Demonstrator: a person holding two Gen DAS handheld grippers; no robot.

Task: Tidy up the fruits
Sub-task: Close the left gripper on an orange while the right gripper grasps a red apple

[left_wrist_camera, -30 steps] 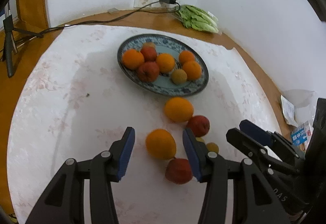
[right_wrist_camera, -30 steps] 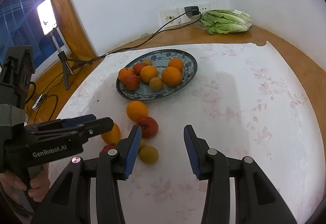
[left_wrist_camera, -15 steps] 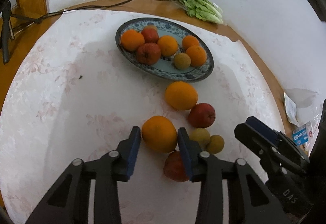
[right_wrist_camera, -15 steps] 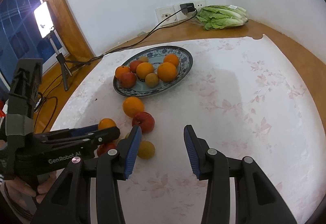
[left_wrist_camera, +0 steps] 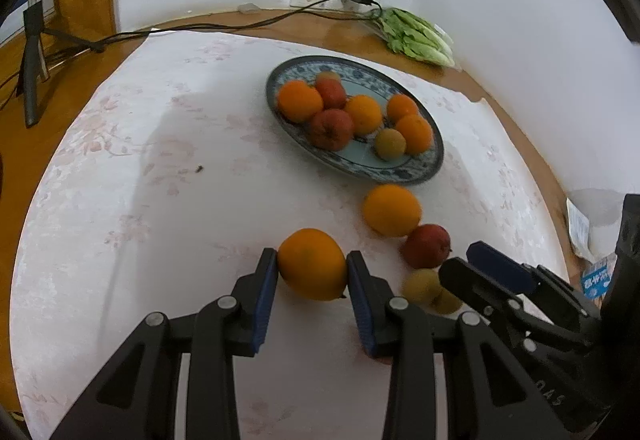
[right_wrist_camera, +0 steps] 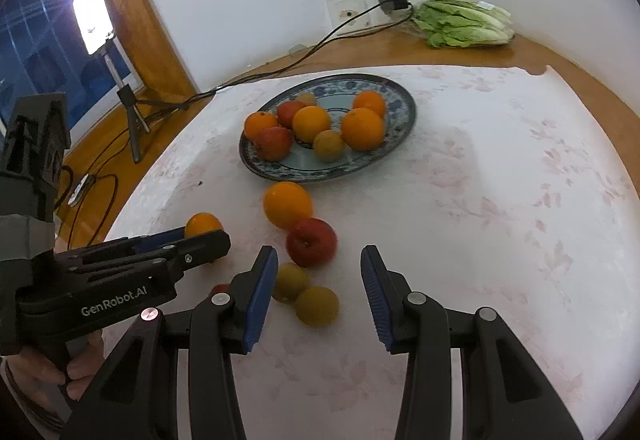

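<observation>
My left gripper (left_wrist_camera: 312, 268) is shut on an orange (left_wrist_camera: 312, 264), seen lifted off the cloth in the right wrist view (right_wrist_camera: 202, 225). Loose fruit lies beside it: an orange (left_wrist_camera: 391, 210), a red apple (left_wrist_camera: 426, 246) and two small yellow-green fruits (left_wrist_camera: 422, 286). A blue patterned plate (left_wrist_camera: 436, 160) farther back holds several oranges and apples. My right gripper (right_wrist_camera: 318, 276) is open and empty, above the two yellow-green fruits (right_wrist_camera: 316, 306), with the red apple (right_wrist_camera: 311, 242) and orange (right_wrist_camera: 287, 204) just beyond. A red fruit (right_wrist_camera: 219, 288) shows partly behind its left finger.
The table wears a white floral cloth (right_wrist_camera: 500, 200) with its wooden rim (right_wrist_camera: 560, 56) around. A bunch of lettuce (right_wrist_camera: 464, 24) lies at the back by a wall socket with a cable (right_wrist_camera: 320, 44). A lamp on a tripod (right_wrist_camera: 120, 80) stands at left. Packets (left_wrist_camera: 592, 240) lie at right.
My left gripper has closed on the orange and raised it off the cloth. My right gripper has stayed open and come nearer the loose fruits.
</observation>
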